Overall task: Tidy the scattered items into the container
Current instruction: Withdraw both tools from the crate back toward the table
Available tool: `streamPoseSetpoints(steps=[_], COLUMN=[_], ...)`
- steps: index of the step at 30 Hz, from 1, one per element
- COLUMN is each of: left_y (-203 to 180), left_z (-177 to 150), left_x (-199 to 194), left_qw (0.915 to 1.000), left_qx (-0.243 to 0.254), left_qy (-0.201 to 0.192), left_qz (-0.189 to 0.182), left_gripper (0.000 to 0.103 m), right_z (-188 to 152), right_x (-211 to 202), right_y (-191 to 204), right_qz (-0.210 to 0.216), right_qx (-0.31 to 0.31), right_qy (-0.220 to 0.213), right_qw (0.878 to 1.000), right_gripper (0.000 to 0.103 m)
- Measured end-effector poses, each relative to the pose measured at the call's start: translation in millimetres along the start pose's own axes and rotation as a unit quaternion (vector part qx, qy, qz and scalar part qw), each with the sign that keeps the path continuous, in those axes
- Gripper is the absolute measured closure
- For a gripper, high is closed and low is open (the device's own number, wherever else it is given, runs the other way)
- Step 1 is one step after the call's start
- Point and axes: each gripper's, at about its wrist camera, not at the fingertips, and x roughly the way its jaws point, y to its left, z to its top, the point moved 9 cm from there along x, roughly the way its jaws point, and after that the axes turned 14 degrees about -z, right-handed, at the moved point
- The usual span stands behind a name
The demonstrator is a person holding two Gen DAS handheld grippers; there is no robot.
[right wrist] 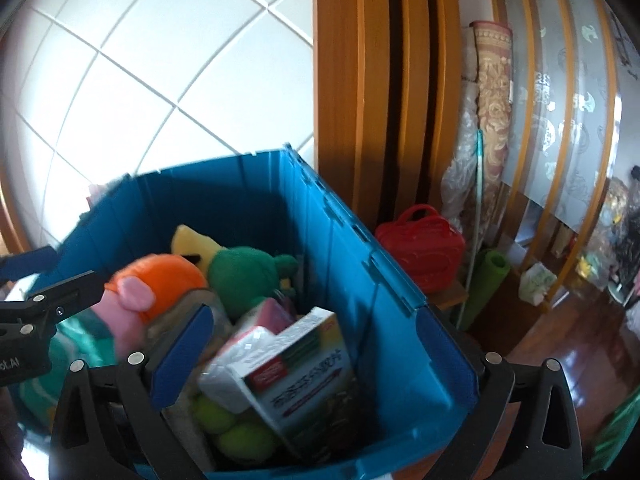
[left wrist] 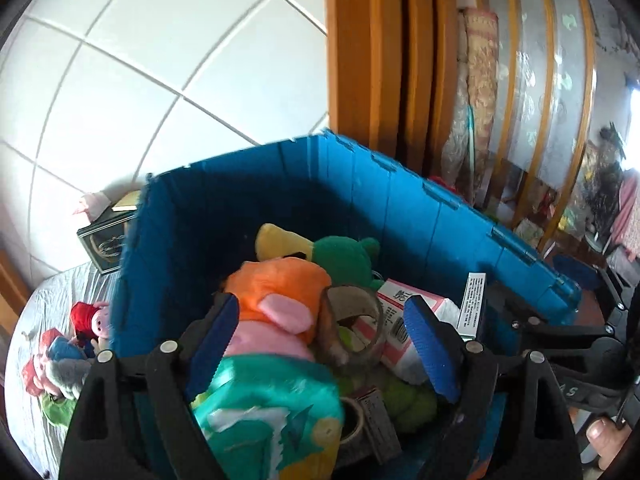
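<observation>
The blue crate [left wrist: 280, 184] [right wrist: 384, 304] holds several items. My left gripper [left wrist: 322, 346] hangs open over its near edge. Between its blue pads [left wrist: 212, 344] lie a pink pig plush in an orange hood [left wrist: 276, 292], a glass jar [left wrist: 356, 320] and a teal patterned cloth [left wrist: 272, 408]; the pads do not press on any of them. My right gripper [right wrist: 314, 356] stands wide open above a white printed box [right wrist: 304, 376] that rests in the crate on yellow-green balls [right wrist: 224, 420]. A green and yellow plush [right wrist: 244, 276] lies further back.
Small plush toys [left wrist: 88, 320] lie on a white cloth left of the crate, beside a dark box [left wrist: 104, 240]. A wooden door frame [right wrist: 360, 80] rises behind the crate. A red bag [right wrist: 420, 248] and a green rolled mat [right wrist: 488, 280] stand to the right.
</observation>
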Motion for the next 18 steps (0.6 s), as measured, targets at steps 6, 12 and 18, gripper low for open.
streamPoseSetpoints(steps=[6, 12, 18], left_y=[43.1, 106.7, 198.0], left_z=[-11.1, -34.8, -74.7], left_x=[-64.5, -128.7, -187.4], left_qw=[0.9967, 0.9896, 0.9816], left_qx=[-0.018, -0.045, -0.086], left_qy=[-0.065, -0.099, -0.107], left_qz=[0.045, 0.094, 0.133], left_gripper=[0.001, 0.001, 0.001], right_z=[14.0, 23.1, 17.4], right_x=[-45.9, -97.0, -146.3], right_y=[39.7, 121.9, 225.1], right_qz=[0.041, 0.112, 0.162], right_qx=[0.012, -0.002, -0.024], right_qy=[-0.045, -0.082, -0.102], right_qw=[0.998, 0.99, 0.981], right_gripper=[0.0, 0.0, 0.0])
